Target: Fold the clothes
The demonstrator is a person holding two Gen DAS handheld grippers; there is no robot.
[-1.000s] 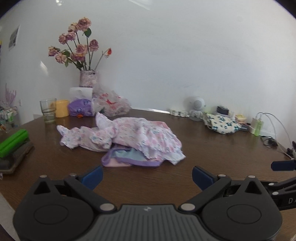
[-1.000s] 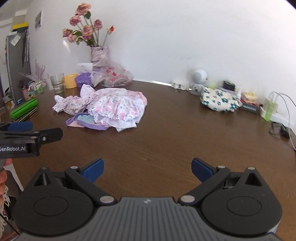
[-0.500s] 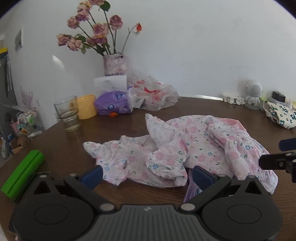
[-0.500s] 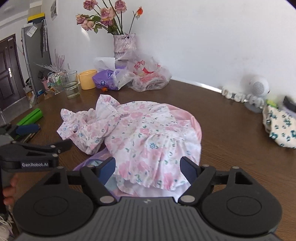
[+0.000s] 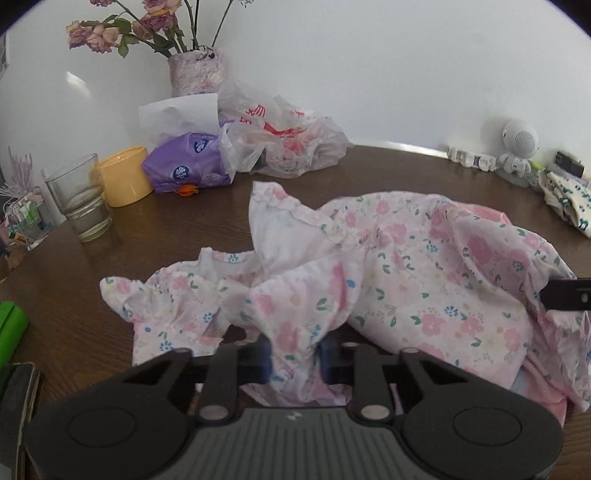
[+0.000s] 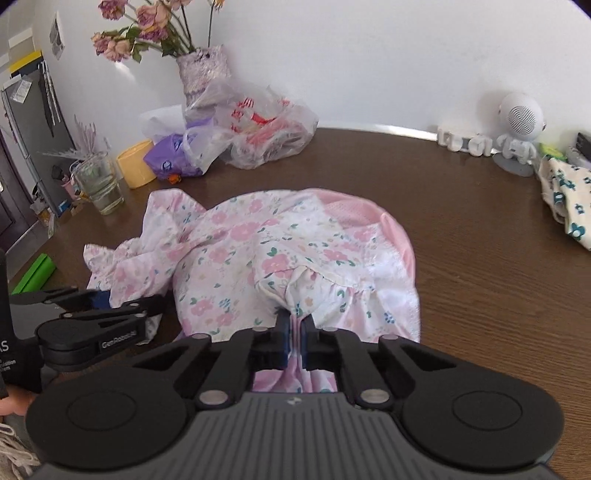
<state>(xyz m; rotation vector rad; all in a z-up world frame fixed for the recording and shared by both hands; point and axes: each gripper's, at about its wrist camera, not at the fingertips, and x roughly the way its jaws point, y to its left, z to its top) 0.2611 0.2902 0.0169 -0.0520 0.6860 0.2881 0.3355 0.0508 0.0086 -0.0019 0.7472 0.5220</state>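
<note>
Folding barely begun: left claw (image 5: 295, 360) and right claw (image 6: 293, 341) each pinch the crumpled floral garment (image 6: 258, 254), centre frame; nothing folded.

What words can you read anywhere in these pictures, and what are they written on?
"GenRobot.AI": on the left gripper, seen side-on in the right wrist view.
Red print on the plastic bag: crumpled, unreadable.
Round logos on the purple tissue pack: too small to read.
Paper on the wall: too blurred.
</note>
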